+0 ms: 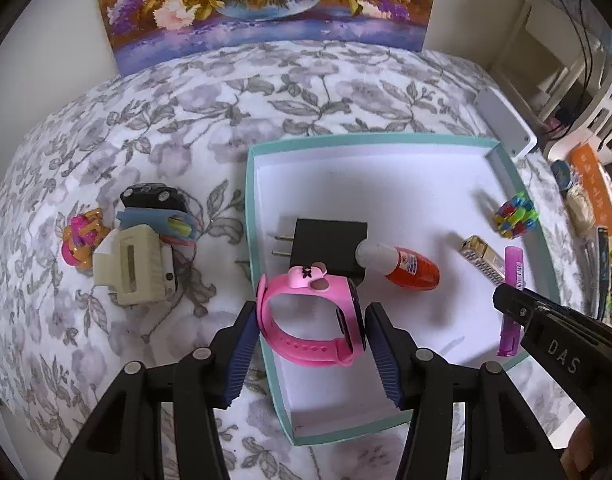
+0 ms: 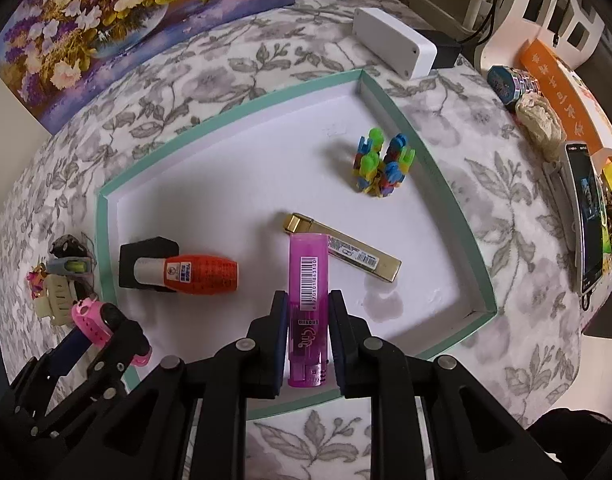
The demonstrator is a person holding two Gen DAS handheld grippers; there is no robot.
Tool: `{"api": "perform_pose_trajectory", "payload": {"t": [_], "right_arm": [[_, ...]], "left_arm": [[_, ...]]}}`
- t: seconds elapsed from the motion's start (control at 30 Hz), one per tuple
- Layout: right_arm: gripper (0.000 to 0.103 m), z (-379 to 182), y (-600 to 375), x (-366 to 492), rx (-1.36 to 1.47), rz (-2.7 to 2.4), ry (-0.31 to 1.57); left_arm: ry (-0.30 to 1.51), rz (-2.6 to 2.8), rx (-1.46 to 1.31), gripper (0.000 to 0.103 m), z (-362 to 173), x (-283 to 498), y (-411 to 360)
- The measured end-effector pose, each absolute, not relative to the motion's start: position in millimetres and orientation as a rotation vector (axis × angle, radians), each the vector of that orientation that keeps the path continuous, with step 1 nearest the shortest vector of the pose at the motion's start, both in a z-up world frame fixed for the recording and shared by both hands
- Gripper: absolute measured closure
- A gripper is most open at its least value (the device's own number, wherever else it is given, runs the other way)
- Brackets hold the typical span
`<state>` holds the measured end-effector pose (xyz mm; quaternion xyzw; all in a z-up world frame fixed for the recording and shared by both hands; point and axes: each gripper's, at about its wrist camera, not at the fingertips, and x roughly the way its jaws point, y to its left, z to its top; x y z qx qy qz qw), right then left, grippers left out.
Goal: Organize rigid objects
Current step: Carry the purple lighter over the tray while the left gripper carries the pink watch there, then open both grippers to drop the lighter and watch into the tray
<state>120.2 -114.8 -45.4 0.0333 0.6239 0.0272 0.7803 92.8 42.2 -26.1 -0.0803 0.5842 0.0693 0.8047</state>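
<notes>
A pink child's watch [image 1: 306,320] sits between my left gripper's [image 1: 312,312] blue pads, shut on its strap and face, over the left rim of the teal-edged white box [image 1: 249,208]. My right gripper [image 2: 308,300] is shut on a purple lighter [image 2: 308,280] above the box's near side [image 2: 101,216]. The left wrist view shows that lighter [image 1: 513,264] at the box's right side, with the right gripper [image 1: 510,304] across it. A black plug adapter [image 1: 330,248], an orange glue bottle [image 1: 410,268], a gold case [image 1: 482,260] and a colourful block toy [image 1: 514,216] lie in the box.
Left of the box on the floral cloth lie a cream hair claw [image 1: 133,268], a blue clip [image 1: 157,224], a black toy car [image 1: 153,198] and a pink-orange toy [image 1: 81,240]. A white case [image 2: 394,40] and a phone [image 2: 586,216] sit to the right. A flower painting [image 1: 265,0] stands behind.
</notes>
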Motion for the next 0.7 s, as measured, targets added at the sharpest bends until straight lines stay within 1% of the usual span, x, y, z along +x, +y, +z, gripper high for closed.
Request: {"api": "perform_pose_trajectory", "payload": {"t": [0.07,0.13,0.17,0.23,0.27,0.3,0.37,0.43,0.47,0.53,0.57,0.6,0.63,0.67,0.7], "right_arm": [[0.082,-45.2,-115.9,120.5,0.079,0.047,1.348],[0.082,-44.7,-117.6,121.1,0.088,0.039,1.347],[0.081,-44.3,-118.5,121.3,0.092,0.033,1.345],[0.078,-43.7,-119.9,121.8,0.092,0.023,1.345],[0.072,-43.1,-120.8,121.9,0.094,0.017,1.343],[0.063,-42.6,-121.6,122.0,0.095,0.012,1.342],[0.056,-41.5,-122.3,122.2,0.091,0.001,1.335],[0.049,-41.6,-122.6,122.7,0.089,-0.002,1.334],[0.044,-41.7,-123.1,122.9,0.09,-0.005,1.333],[0.04,-41.7,-124.6,123.6,0.092,-0.014,1.328],[0.037,-41.8,-125.2,123.5,0.092,-0.02,1.326],[0.034,-42.1,-125.7,123.4,0.091,-0.027,1.324],[0.032,-42.3,-126.3,123.4,0.089,-0.034,1.322],[0.031,-42.9,-126.9,123.6,0.084,-0.043,1.321],[0.03,-43.1,-127.3,123.5,0.082,-0.047,1.321]], "left_arm": [[1.266,0.149,-0.166,0.044,-30.5,93.7,41.3],[1.276,0.15,-0.163,0.038,-33.4,94.0,40.9],[1.278,0.151,-0.158,0.033,-33.9,94.2,40.4],[1.276,0.153,-0.156,0.031,-33.5,94.5,40.4],[1.276,0.151,-0.157,0.031,-33.3,95.0,40.4],[1.277,0.149,-0.157,0.03,-33.2,95.3,40.4],[1.28,0.15,-0.152,0.029,-33.4,95.9,40.1],[1.282,0.154,-0.141,0.024,-32.7,96.1,39.9],[1.276,0.158,-0.141,0.019,-31.2,96.2,41.2],[1.262,0.165,-0.151,0.018,-27.5,95.7,45.1],[1.257,0.168,-0.154,0.018,-25.9,95.4,46.5],[1.248,0.176,-0.16,0.015,-23.6,95.4,49.6],[1.242,0.185,-0.164,0.012,-22.1,95.6,51.9],[1.234,0.199,-0.17,0.002,-20.5,95.6,56.3],[1.227,0.208,-0.176,0.0,-19.5,95.8,59.3]]}}
